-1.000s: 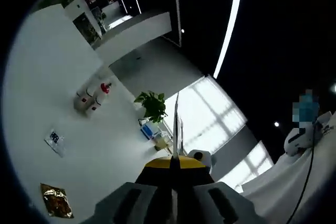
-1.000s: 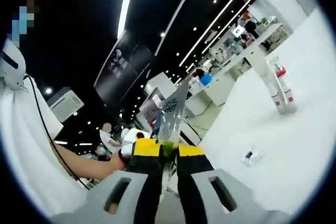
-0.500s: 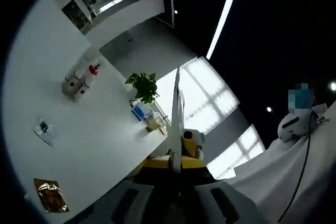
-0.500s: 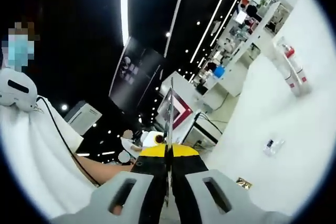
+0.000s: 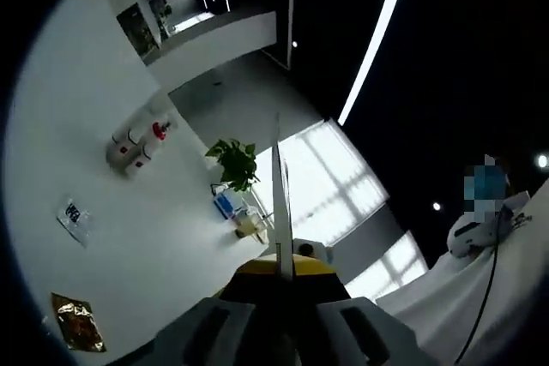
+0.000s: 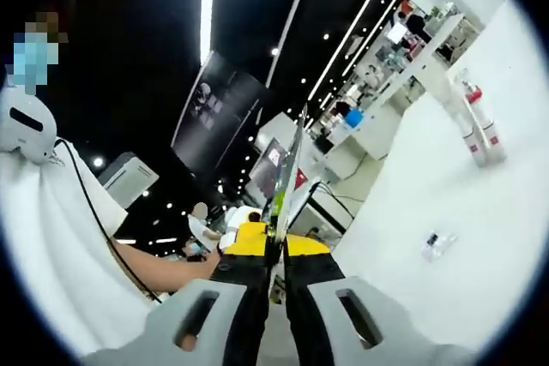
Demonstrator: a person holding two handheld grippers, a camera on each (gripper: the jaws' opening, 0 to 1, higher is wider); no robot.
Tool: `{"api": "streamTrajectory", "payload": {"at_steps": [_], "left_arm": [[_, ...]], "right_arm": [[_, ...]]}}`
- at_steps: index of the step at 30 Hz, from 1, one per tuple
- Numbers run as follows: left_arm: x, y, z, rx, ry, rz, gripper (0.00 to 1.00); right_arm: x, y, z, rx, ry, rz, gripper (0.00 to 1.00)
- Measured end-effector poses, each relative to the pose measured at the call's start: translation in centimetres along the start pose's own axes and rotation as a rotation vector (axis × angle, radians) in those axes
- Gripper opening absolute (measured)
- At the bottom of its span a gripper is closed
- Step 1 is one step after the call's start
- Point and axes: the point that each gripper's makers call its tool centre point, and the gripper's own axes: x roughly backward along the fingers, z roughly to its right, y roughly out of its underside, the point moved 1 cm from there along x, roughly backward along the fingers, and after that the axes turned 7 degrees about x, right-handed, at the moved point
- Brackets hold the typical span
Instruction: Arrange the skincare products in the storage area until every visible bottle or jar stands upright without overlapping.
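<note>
A thin, flat clear packet (image 5: 278, 199) stands edge-on between the yellow-tipped jaws of my left gripper (image 5: 280, 268), which is shut on it. My right gripper (image 6: 273, 251) is shut on a thin clear packet (image 6: 288, 171) with printing on it, also nearly edge-on. Both are held up off the white table (image 5: 163, 237). Far off on the table stand two or three white bottles with red caps (image 5: 135, 140), also seen in the right gripper view as bottles (image 6: 477, 129). A small clear sachet (image 5: 74, 215) lies flat on the table, as does the sachet (image 6: 437, 244) seen from the right gripper.
A gold foil packet (image 5: 75, 333) lies near the table edge. A potted plant (image 5: 233, 163) and small blue and tan items (image 5: 238, 214) sit at the table's far side. A person in white (image 6: 60, 237) is close at the left, forearm (image 6: 150, 276) reaching in.
Both views have tilted and swung a little with the hands. The packets stay clamped in the jaws; the right one now shows slightly more of its face. Table items have not moved.
</note>
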Motion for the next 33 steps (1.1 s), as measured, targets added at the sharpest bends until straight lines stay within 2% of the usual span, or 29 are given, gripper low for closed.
{"api": "streamTrajectory", "payload": {"at_steps": [1,4,7,13,15,18,20,26,28,29,30,32,33], "left_arm": [[-0.1,0.1,0.0,-0.005,0.001,-0.004,0.03],[-0.2,0.5,0.1,-0.018,-0.002,-0.03,0.05],[0.0,0.5,-0.1,-0.065,-0.017,-0.021,0.06],[0.7,0.3,-0.3,-0.026,-0.025,-0.036,0.03],[0.7,0.3,-0.7,-0.038,-0.049,-0.039,0.02],[0.8,-0.2,-0.9,-0.019,-0.049,-0.021,0.02],[1.2,-1.4,-1.2,-0.02,-0.063,0.035,0.02],[2.5,-4.4,-1.9,-0.002,-0.09,0.113,0.02],[2.6,-5.5,-2.5,0.009,-0.12,0.135,0.02],[2.6,-5.9,-2.8,0.005,-0.133,0.138,0.02],[2.5,-6.4,-3.2,-0.013,-0.159,0.133,0.02],[2.4,-7.3,-4.1,-0.008,-0.195,0.136,0.02],[2.3,-7.7,-4.5,-0.012,-0.214,0.14,0.02]], "right_arm": [[0.1,-0.2,-0.3,-0.032,-0.021,0.01,0.0],[0.2,-0.4,0.0,-0.014,-0.006,0.021,0.0],[0.3,-0.8,0.1,-0.015,-0.001,0.039,0.0],[0.1,-0.8,0.2,-0.023,0.011,0.041,0.0],[0.0,-0.5,0.6,0.024,0.044,0.026,0.01],[0.1,-0.6,1.2,0.163,0.111,0.023,0.06],[0.3,-0.9,1.5,0.218,0.146,0.043,0.13],[0.7,-1.8,2.8,0.378,0.289,0.076,0.37],[0.9,-1.6,3.4,0.441,0.348,0.048,0.42],[0.8,-1.6,3.5,0.503,0.371,0.038,0.44],[0.6,-1.4,3.4,0.532,0.376,0.024,0.46],[0.3,-0.8,3.5,0.597,0.391,-0.017,0.44],[0.0,0.0,3.7,0.62,0.388,-0.064,0.4]]}}
